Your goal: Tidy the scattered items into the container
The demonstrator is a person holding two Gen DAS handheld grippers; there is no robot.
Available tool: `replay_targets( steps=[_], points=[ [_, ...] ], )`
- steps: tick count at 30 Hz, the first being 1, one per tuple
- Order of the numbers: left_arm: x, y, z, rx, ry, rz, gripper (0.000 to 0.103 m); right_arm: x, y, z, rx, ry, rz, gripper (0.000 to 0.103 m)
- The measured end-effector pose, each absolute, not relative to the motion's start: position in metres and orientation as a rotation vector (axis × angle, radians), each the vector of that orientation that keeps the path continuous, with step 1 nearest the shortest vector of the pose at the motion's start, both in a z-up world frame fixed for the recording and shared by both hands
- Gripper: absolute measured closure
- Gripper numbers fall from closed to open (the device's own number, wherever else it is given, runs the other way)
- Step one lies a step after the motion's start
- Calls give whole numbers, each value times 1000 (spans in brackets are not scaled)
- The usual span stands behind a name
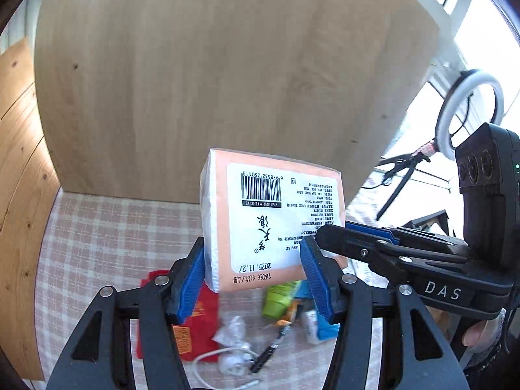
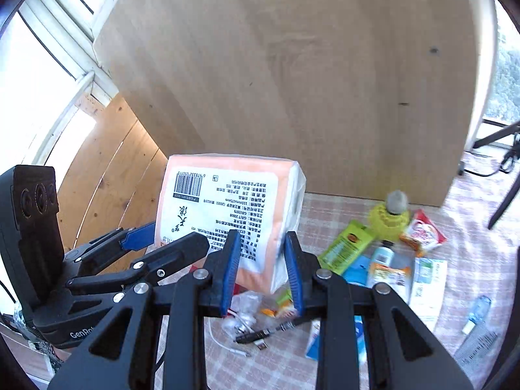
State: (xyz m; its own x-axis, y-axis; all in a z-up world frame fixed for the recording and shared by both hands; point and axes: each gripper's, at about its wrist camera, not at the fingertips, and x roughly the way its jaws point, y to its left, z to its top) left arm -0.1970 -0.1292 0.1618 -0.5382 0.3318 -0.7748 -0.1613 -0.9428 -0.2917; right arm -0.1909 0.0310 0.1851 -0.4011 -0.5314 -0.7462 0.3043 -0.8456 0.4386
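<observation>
An orange and white tissue pack (image 1: pixel 273 217) with a barcode label is held up above the checked tablecloth (image 1: pixel 97 237). My left gripper (image 1: pixel 253 273) is shut on its lower end. My right gripper (image 2: pixel 261 266) is shut on the same tissue pack (image 2: pixel 227 214) from the other side; it also shows in the left wrist view (image 1: pixel 351 237). Below lie scattered items: a red packet (image 1: pixel 201 321), a green tube (image 2: pixel 347 247), a white cable (image 1: pixel 227 357), a black pen-like item (image 2: pixel 260 333).
A tall wooden board (image 1: pixel 227 74) stands behind the cloth. More items lie at the right: a yellow-capped bottle (image 2: pixel 390 214), a snack packet (image 2: pixel 422 230), a small bottle (image 2: pixel 383 260), a paper leaflet (image 2: pixel 425 282). A ring light (image 1: pixel 468 113) stands beyond.
</observation>
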Motion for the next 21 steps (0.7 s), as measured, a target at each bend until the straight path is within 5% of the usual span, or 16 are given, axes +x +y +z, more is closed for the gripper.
replay_targets(
  steps=[8, 21],
  points=[
    [-175, 36, 208, -1193, -91, 2341, 49, -125, 207, 217, 1270, -520, -2448, 75],
    [-98, 324, 207, -1155, 75, 2003, 49, -5, 494, 202, 1369, -813, -2758, 74]
  ],
)
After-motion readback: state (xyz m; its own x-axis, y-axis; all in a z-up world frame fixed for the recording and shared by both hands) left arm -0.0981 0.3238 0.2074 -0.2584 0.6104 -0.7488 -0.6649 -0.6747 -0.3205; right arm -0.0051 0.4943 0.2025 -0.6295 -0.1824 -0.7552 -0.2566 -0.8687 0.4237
